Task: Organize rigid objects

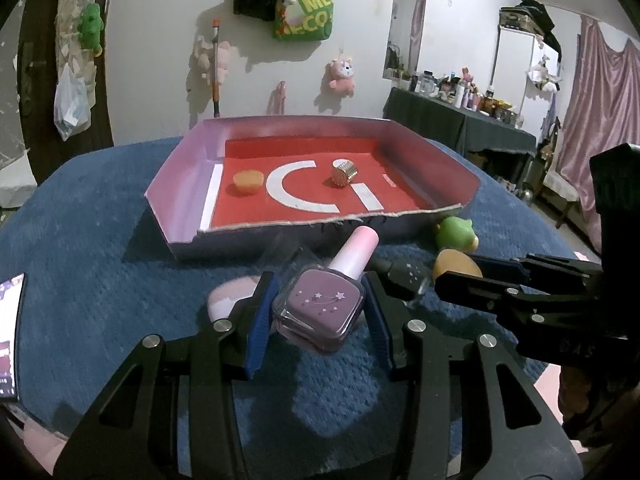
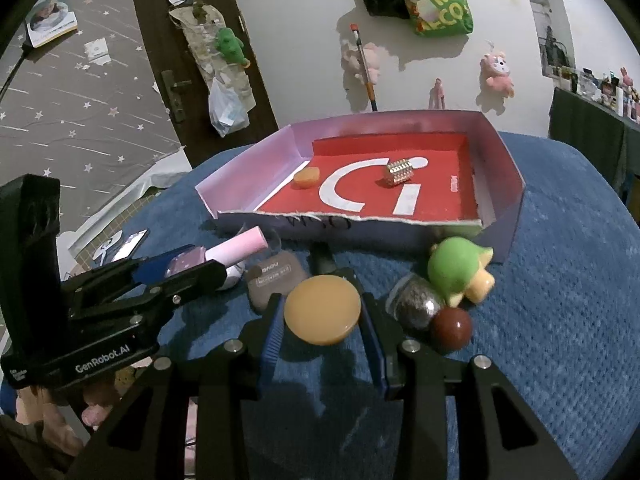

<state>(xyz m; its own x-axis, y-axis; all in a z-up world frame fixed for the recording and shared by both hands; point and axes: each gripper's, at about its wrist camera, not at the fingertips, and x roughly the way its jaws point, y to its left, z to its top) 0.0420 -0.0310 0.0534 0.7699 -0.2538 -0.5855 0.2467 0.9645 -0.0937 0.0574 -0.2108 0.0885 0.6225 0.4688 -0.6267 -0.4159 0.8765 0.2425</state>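
My left gripper (image 1: pixel 318 312) is shut on a purple nail polish bottle (image 1: pixel 320 304) with a pink cap, held just above the blue cloth in front of the tray. My right gripper (image 2: pixel 322 312) is shut on a tan round disc (image 2: pixel 322 309). The red-floored cardboard tray (image 1: pixel 188 152) holds an orange cap (image 1: pixel 248 181) and a stack of metal rings (image 1: pixel 345 173). In the right wrist view the left gripper (image 2: pixel 192 268) with the bottle (image 2: pixel 236 249) sits to the left, and the tray (image 2: pixel 496 148) lies ahead.
A green turtle toy (image 2: pixel 458 270), a glittery dark ball (image 2: pixel 418 304), a brown ball (image 2: pixel 452 327) and a grey case (image 2: pixel 274 276) lie on the blue cloth (image 2: pixel 560 300). A pink pad (image 1: pixel 230 298) lies left of my left fingers. A phone (image 1: pixel 10 332) lies at the far left.
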